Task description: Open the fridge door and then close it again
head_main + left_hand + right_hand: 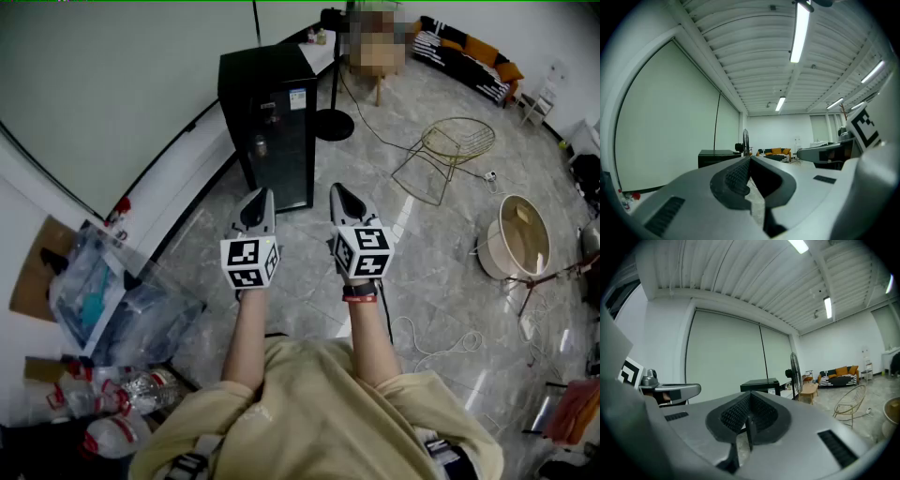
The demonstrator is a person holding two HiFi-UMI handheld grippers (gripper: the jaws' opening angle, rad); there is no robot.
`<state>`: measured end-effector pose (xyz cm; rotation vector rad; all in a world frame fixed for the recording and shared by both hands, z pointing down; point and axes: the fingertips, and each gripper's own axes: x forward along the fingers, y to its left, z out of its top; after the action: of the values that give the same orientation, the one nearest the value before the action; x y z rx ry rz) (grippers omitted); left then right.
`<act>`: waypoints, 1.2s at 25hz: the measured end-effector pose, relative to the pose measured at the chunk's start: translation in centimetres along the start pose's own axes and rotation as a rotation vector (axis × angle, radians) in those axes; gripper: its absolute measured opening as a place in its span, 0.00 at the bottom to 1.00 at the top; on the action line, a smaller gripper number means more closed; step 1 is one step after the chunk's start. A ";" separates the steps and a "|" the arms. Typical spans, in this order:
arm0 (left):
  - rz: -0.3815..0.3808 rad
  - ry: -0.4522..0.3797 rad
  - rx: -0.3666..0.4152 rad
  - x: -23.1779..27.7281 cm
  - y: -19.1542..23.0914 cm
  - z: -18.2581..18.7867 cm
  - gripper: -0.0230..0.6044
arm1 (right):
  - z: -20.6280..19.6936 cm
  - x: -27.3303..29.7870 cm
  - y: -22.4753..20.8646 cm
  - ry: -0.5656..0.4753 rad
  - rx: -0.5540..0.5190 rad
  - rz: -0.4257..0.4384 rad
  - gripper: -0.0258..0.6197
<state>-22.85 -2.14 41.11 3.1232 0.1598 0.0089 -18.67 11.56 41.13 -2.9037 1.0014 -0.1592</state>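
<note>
the left gripper [262,194] and the right gripper [338,190] both have their jaws pressed together on nothing, held level side by side and aimed at the fridge [272,122]. it is a small black cabinet with a dark glossy door, closed, standing by the wall [112,84] ahead, well apart from the jaws, with bare floor [309,281] between. a fan stand [333,120] sits just beside it, a wire chair [450,150] off right, plastic bags [122,305] at left. a sticker [298,98] near the door's top is too small to read.
</note>
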 end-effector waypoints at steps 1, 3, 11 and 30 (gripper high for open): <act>0.003 0.003 0.003 0.2 -0.1 -0.1 0.06 | 0.0 0.1 -0.2 0.001 -0.004 0.002 0.08; 0.009 0.011 0.011 0.6 -0.2 -0.4 0.07 | -0.2 0.5 -0.7 0.003 -0.009 0.006 0.08; 0.040 0.043 -0.002 2.7 1.7 -1.2 0.07 | -1.2 3.7 -0.5 0.026 0.012 0.044 0.08; -0.015 0.017 -0.030 22.1 17.0 -0.5 0.07 | 4.2 27.0 -2.0 -0.103 -0.056 0.000 0.08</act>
<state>0.87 -16.80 41.95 3.0930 0.1821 0.0369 4.16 -3.40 39.26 -2.9273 1.0053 0.0193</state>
